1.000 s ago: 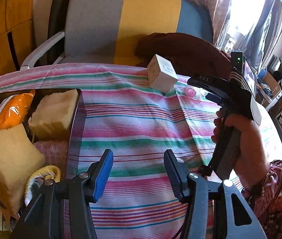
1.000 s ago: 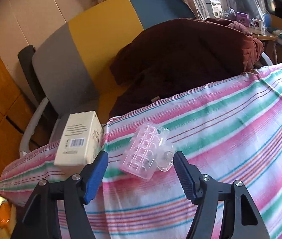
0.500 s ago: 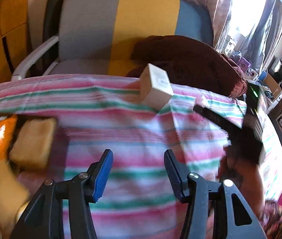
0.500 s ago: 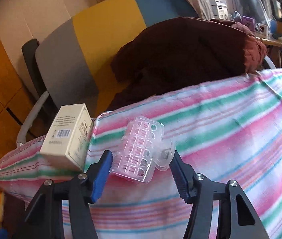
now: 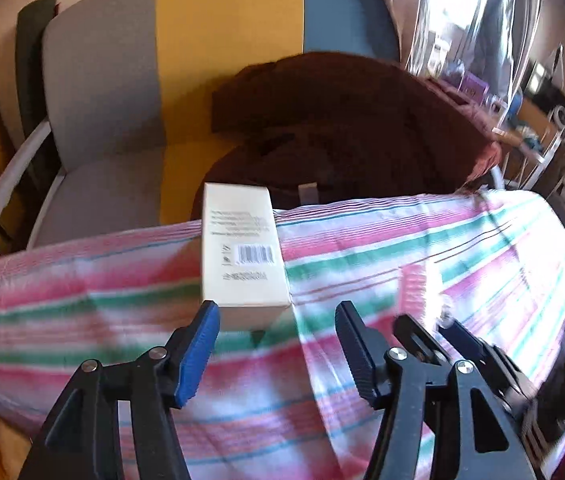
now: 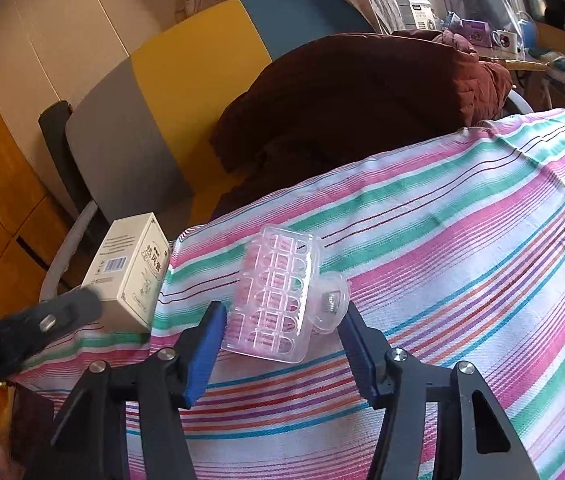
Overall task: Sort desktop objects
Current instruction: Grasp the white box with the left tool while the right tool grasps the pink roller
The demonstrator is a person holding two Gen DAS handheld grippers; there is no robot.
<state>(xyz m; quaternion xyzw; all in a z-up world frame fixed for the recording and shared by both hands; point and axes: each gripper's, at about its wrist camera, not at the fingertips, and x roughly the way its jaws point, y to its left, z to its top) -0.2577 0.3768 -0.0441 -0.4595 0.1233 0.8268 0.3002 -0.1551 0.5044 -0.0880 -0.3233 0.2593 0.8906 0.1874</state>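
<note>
The right gripper [image 6: 282,344] is nearest to me, and its two blue fingers [image 6: 206,354] sit on both sides of the clear plastic case [image 6: 278,300] on the striped cloth [image 6: 462,264]. The fingers are partly apart. The right one seems to touch the little round tab at the case's 3 o'clock side, while a thin gap shows on the left, so I would say they are not squeezing it yet. The case lies tilted and looks smooth, so I think it could slip or spin out if the fingers press only on that round tab and not on its flat sides. The cloth is soft and has folds, so it might get pinched too. Over in the left wrist view, the left gripper [image 5: 278,344] has its fingers spreading wider, with nothing between them. The cream box [image 5: 242,248] lies just past the fingertips, at about 12 o'clock, a bit toward the left finger. The far end of the box pokes over the table edge. I think a push from the fingers could shove it off onto the chair [image 5: 186,60] behind. Both grippers are close together here, so they could bump. The brown blanket [image 5: 342,120] lies farther back on the chair.
</note>
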